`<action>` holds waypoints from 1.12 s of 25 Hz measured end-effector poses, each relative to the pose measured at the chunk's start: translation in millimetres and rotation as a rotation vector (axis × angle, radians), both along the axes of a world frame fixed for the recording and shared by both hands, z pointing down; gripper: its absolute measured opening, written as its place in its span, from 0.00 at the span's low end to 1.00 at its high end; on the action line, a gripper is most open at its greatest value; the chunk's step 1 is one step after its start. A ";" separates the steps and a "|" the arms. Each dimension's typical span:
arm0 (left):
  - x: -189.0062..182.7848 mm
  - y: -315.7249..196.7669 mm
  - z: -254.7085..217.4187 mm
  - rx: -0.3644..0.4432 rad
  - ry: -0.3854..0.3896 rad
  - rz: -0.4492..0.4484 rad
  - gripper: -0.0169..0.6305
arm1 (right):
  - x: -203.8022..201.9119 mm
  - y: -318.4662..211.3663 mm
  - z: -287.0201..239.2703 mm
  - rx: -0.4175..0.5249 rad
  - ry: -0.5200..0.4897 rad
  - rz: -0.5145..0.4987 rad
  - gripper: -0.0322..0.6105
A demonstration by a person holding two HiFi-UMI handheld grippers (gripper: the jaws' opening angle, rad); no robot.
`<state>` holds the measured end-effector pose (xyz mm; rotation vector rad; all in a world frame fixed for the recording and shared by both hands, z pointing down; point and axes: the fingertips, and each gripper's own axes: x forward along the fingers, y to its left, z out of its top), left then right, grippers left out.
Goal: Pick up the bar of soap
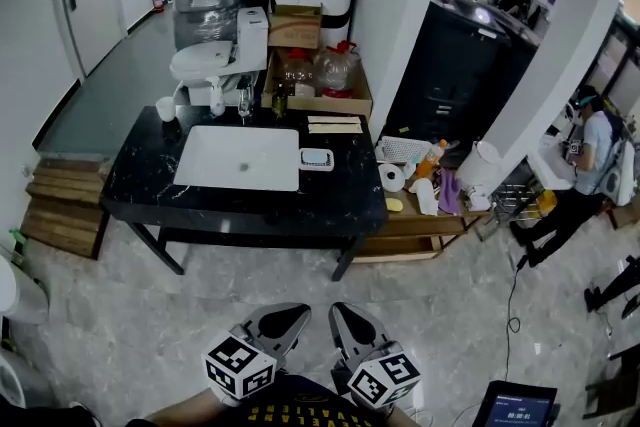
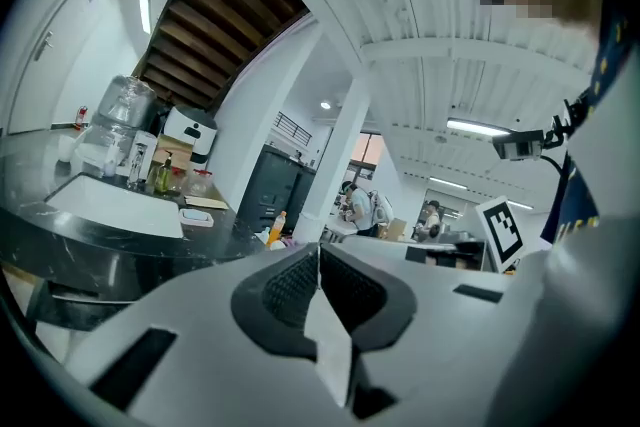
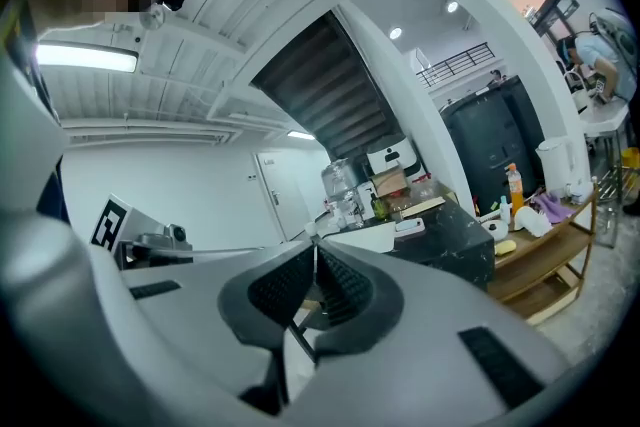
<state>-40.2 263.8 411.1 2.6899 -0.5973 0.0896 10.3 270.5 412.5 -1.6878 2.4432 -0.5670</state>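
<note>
The bar of soap point(image 1: 316, 157) lies in a small white dish on the black marble table point(image 1: 330, 200), just right of the white sink basin point(image 1: 240, 158). The dish also shows as a small shape in the left gripper view point(image 2: 196, 216) and the right gripper view point(image 3: 408, 226). My left gripper point(image 1: 288, 311) and right gripper point(image 1: 343, 311) hang side by side close to my body, well short of the table. Both are shut with nothing between the jaws, as the left gripper point(image 2: 318, 250) and right gripper point(image 3: 314, 245) show in their own views.
Bottles and a cardboard box point(image 1: 318, 75) stand at the table's back, with a faucet point(image 1: 245, 100) behind the basin. A low wooden shelf point(image 1: 425, 225) with a paper roll and bottles stands to the right. A person point(image 1: 580, 170) stands far right. A tablet point(image 1: 515, 407) lies on the floor.
</note>
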 end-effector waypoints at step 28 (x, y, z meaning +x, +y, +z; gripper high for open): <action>-13.1 -141.5 14.1 -0.045 0.018 -0.070 0.05 | -8.5 -140.4 22.9 -0.099 -0.017 -0.051 0.08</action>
